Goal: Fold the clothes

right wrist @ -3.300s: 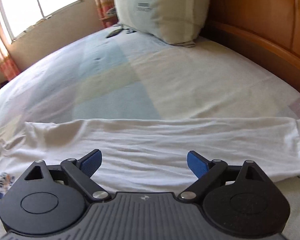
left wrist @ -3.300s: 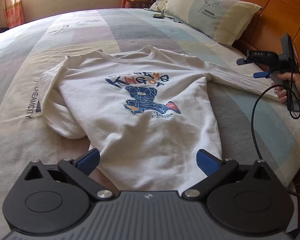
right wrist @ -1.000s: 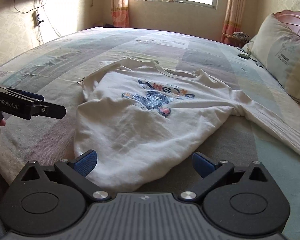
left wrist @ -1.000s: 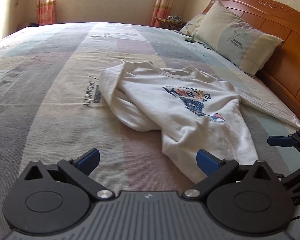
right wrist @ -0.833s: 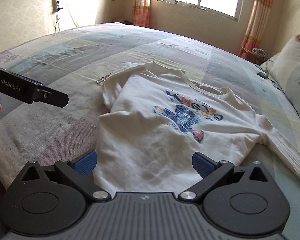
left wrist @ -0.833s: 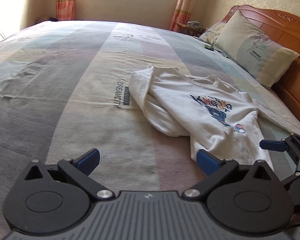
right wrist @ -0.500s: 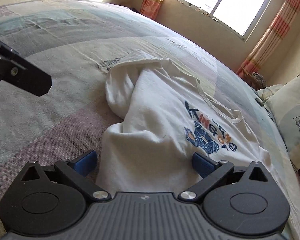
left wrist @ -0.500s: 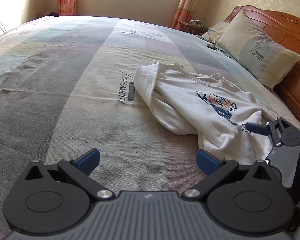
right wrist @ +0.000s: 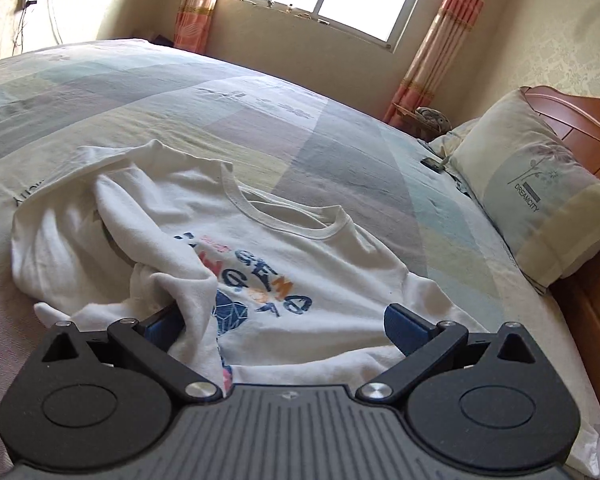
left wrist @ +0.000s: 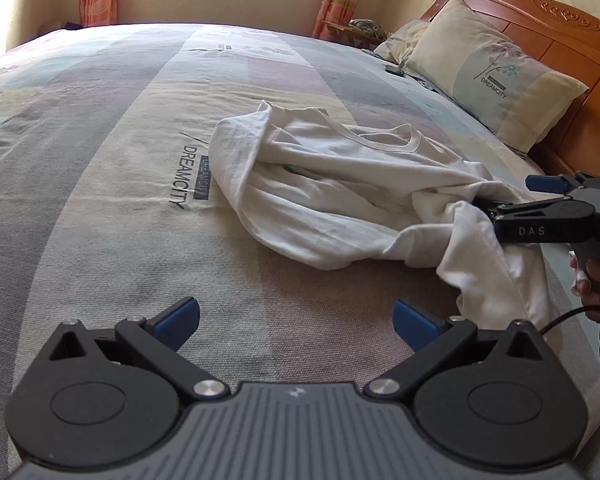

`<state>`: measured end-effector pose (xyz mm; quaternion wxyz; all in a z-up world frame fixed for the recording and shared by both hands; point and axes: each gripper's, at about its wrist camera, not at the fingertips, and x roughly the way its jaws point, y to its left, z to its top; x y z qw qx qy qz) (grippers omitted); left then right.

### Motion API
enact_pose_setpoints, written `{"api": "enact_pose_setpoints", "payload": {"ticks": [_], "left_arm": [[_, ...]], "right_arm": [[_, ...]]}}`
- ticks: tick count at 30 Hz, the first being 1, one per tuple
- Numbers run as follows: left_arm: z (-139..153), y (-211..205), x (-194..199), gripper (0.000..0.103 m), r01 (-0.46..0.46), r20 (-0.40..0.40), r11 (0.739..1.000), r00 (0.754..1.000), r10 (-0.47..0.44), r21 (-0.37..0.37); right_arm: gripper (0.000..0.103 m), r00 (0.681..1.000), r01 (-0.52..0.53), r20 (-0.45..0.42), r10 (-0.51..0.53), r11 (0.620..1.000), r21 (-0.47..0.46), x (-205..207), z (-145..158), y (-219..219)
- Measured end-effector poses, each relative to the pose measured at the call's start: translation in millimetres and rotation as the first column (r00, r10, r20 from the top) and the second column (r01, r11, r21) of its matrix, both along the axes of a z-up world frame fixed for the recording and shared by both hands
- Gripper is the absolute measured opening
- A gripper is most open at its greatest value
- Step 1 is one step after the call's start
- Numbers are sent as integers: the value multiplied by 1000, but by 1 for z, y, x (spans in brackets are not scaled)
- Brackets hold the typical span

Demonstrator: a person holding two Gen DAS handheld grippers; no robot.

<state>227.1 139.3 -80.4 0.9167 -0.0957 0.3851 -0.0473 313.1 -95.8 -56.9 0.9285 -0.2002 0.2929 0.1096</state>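
Bedspread [left wrist: 100,184] carries the white sweatshirt [left wrist: 340,184], bunched and unfolded, so nearly all folding remains. Right gripper [right wrist: 278,326], jaws apart, has hem cloth draped between them; left gripper [left wrist: 296,320] hovers spread and empty.

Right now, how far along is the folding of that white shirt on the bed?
Barely begun. No neat fold shows yet: the white shirt lies rumpled on the bed. In hand: the right gripper is open with bunched fabric lifted over one finger. The left gripper is open above bare bedding. All the folding remains.
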Motion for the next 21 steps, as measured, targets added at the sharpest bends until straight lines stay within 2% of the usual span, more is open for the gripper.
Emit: {"api": "enact_pose_setpoints", "payload": {"ticks": [4, 7, 10, 13, 18, 19, 21], "left_arm": [[-3, -4, 7, 102, 6, -16, 1000, 1000, -6, 10], [-5, -8, 10, 102, 17, -25, 1000, 1000, -17, 9], [-7, -11, 11, 102, 28, -36, 1000, 999, -27, 7], [-9, -14, 13, 102, 27, -49, 1000, 998, -27, 9], [-4, -22, 16, 102, 29, -37, 1000, 999, -30, -6], [-3, -23, 18, 102, 26, -36, 1000, 999, -27, -15], [-3, -21, 24, 102, 2, -51, 997, 999, -6, -81]], "right_arm": [[103, 995, 68, -77, -62, 994, 87, 27, -9, -30], [103, 980, 154, -150, -132, 977, 146, 44, -18, -56], [103, 967, 199, -202, -156, 956, 214, 42, -22, -80], [103, 971, 181, -203, -126, 941, 285, 25, -16, -94], [103, 986, 113, -155, -55, 911, 397, -25, 8, -111], [103, 988, 104, -147, -47, 906, 410, -35, 11, -113], [103, 990, 83, -139, -26, 902, 424, -54, 14, -116]]}}
